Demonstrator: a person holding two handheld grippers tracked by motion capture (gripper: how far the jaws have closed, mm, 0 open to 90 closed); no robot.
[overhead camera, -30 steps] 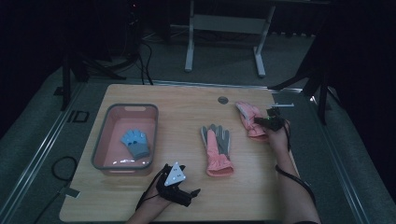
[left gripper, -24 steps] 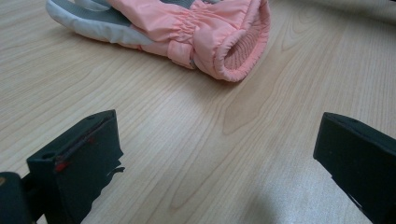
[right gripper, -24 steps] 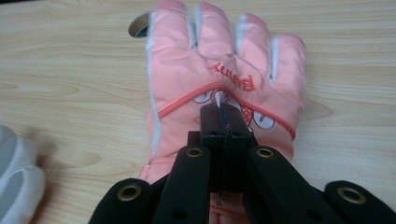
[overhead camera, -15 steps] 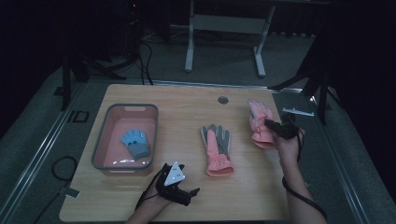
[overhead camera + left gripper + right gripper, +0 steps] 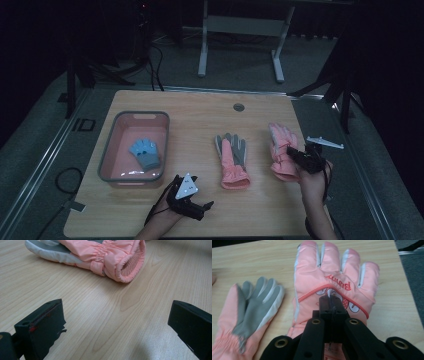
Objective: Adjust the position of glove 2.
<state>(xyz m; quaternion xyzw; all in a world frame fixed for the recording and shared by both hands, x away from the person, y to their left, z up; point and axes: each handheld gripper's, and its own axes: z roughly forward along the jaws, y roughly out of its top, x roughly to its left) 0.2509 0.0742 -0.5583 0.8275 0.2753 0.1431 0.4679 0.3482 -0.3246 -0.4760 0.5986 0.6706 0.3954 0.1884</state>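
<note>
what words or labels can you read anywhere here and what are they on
"Bunny": red stitched lettering, seen upside down, on the back of the pink glove under the right gripper.
"ID": dark marking on the grey mat left of the table.
No other text is readable.

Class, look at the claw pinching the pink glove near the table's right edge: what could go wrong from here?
1. The right claw is shut on just a small fold of the back of the printed pink glove, so the fabric might slip free.
2. That glove lies near the table edge, so a drop could send it off.
3. Dragging it toward the tub may snag the middle glove.
</note>
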